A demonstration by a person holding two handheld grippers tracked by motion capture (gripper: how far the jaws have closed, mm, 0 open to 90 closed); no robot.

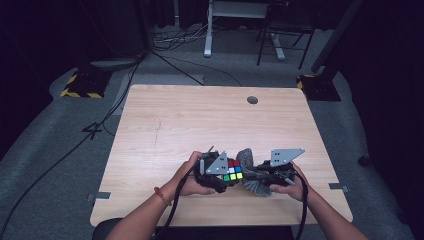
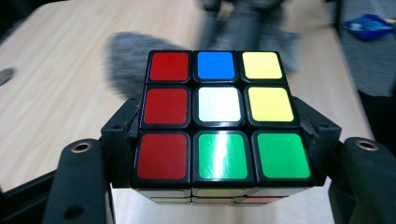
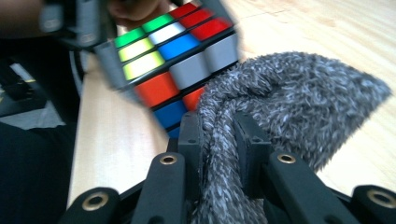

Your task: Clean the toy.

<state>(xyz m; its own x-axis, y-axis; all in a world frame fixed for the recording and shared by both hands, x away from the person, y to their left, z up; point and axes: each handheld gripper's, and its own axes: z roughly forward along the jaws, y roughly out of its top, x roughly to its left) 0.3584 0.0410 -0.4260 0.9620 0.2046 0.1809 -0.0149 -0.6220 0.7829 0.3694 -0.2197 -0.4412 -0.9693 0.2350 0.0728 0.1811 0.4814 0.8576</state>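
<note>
At the near edge of the table [image 1: 165,120], the person holds both tools close together. The left claw [image 2: 219,140] is clamped on a Rubik's cube [image 2: 217,112], its jaws pressing the cube's two sides; the upturned face shows a red column, then blue, white and green, then two yellows over a green. Just to the right, the right claw [image 3: 219,135] is closed on a bunched grey fluffy cloth [image 3: 299,102], pinched between its pads. The cloth sits right against the cube's side, touching it, both raised slightly above the wood near the table's front middle.
</note>
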